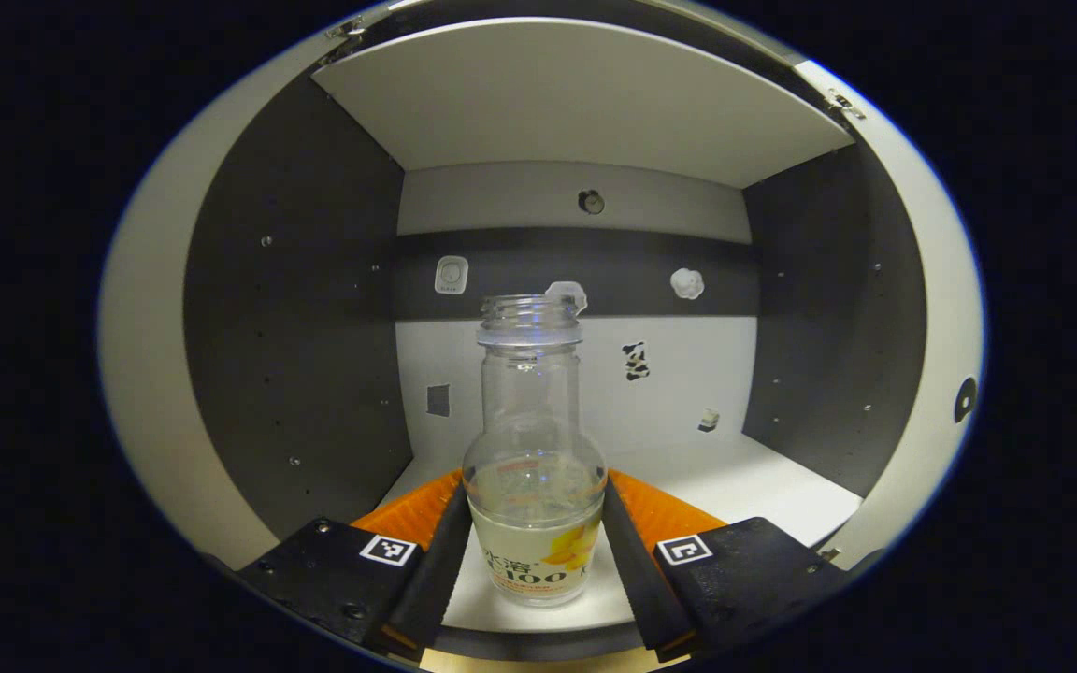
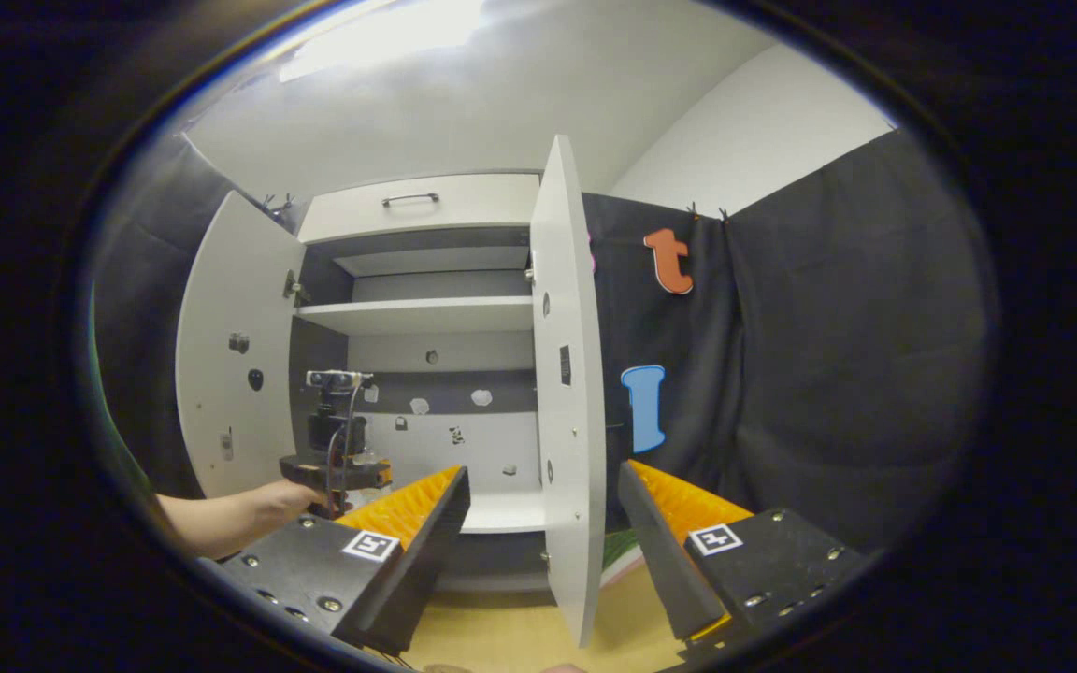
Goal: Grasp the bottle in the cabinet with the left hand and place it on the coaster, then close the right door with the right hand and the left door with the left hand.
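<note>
Fingers (image 1: 438,547) of the left gripper (image 1: 533,551) flanked the clear bottle (image 1: 533,449) on the cabinet shelf (image 1: 735,481), close against its sides, though actual pressing could not be told. Through the right gripper view, the right gripper (image 2: 548,523) stood spread and empty, the right door (image 2: 568,393) edge-on between its fingers and the left gripper (image 2: 337,467), held by a hand (image 2: 272,505), beyond its left finger.

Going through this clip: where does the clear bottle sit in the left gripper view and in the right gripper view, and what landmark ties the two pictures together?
Left gripper view: the bottle stands at centre bottom on the cabinet's white shelf, between the left claw's fingers.
Right gripper view: at far left inside the cabinet the left claw hides the spot; I cannot make the bottle out.
Shared landmark: the dark band on the back wall with pale stickers.
</note>
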A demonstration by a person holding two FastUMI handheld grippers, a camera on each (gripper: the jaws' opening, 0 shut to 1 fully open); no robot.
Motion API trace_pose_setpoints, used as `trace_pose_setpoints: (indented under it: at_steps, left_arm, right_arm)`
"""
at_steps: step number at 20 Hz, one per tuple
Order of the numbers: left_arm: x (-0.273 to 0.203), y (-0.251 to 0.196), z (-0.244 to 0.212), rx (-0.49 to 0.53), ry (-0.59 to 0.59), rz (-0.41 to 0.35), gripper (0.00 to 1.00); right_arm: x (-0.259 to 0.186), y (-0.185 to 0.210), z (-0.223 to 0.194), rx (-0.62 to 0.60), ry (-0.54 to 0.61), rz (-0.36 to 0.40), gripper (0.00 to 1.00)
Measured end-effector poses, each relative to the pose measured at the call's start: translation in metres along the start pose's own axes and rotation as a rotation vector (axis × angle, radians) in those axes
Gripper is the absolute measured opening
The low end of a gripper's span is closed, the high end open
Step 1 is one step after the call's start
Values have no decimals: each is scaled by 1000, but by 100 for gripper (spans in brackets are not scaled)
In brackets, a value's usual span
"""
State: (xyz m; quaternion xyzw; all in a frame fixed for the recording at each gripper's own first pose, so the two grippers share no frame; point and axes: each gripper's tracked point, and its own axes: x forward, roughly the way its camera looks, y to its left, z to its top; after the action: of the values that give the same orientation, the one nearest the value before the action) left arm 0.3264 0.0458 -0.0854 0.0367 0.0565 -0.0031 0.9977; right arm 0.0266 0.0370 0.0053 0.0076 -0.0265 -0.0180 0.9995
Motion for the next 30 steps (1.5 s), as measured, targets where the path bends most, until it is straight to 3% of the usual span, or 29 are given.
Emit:
trace_pose_setpoints:
  at_steps: [7, 14, 22, 26, 27, 30]
  left_arm:
    - [-100, -24, 7, -5, -17, -82, 78]
    - [-184, -41, -33, -17, -9, -139, 79]
    - [-251, -88, -150, -11, 86, -264, 79]
    - [-264, -107, -207, 39, 128, -307, 79]
    - [-268, -115, -220, 42, 140, -332, 79]
    - [-273, -131, -248, 23, 141, -379, 80]
  right_arm:
    - [-33, -4, -2, -4, 4, 19, 97]
    - [-47, -2, -12, 14, 24, 47, 97]
    - [-45, -6, -19, 10, 37, 61, 94]
    - [-38, -3, -24, 39, 43, 55, 97]
    - [-34, -3, -25, 44, 41, 52, 94]
    - [-26, 1, -24, 60, 27, 57, 97]
